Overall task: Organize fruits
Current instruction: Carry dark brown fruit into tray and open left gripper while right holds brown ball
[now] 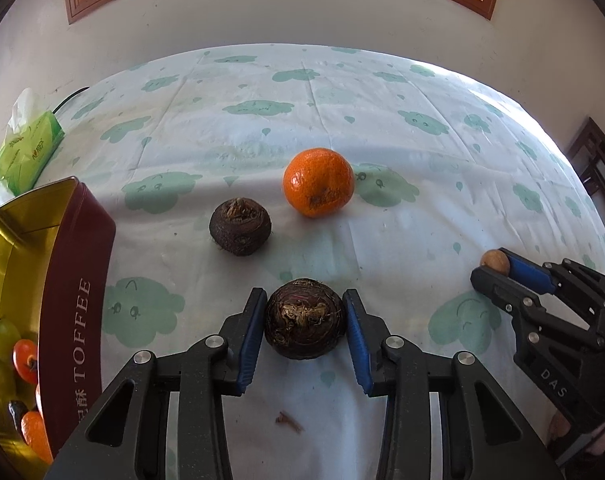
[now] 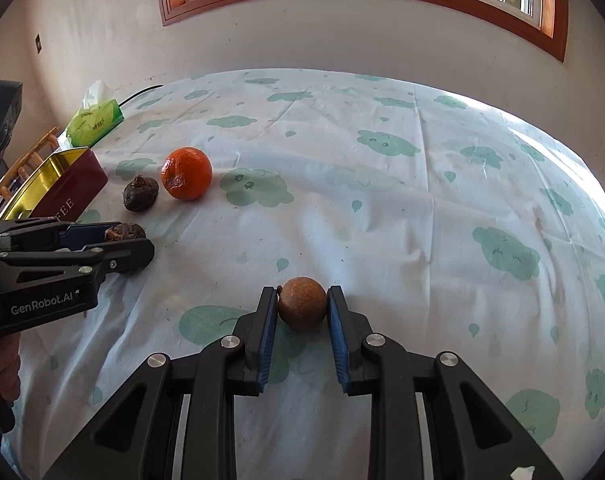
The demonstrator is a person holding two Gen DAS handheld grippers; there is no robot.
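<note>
My left gripper (image 1: 304, 300) is shut on a dark, rough water chestnut (image 1: 304, 320) that rests on the tablecloth, its blue pads pressing on both sides. A second water chestnut (image 1: 240, 226) and an orange mandarin (image 1: 318, 182) lie just beyond it. At the right, my right gripper (image 1: 490, 266) is shut on a small round brown fruit (image 1: 494, 261). The right wrist view shows that brown fruit (image 2: 302, 302) squeezed between the right gripper's (image 2: 302, 294) pads, on the cloth. The left gripper (image 2: 128, 240) is at the left of that view, with the mandarin (image 2: 186, 179) behind it.
An open toffee tin (image 1: 74, 300), dark red outside and gold inside, stands at the left; it holds green grapes (image 1: 4, 336) and small orange fruits (image 1: 25, 360). A green tissue pack (image 1: 26, 152) lies behind it. The white cloth with green clouds (image 2: 422, 208) covers the table. A hand (image 2: 0, 368) holds the left gripper.
</note>
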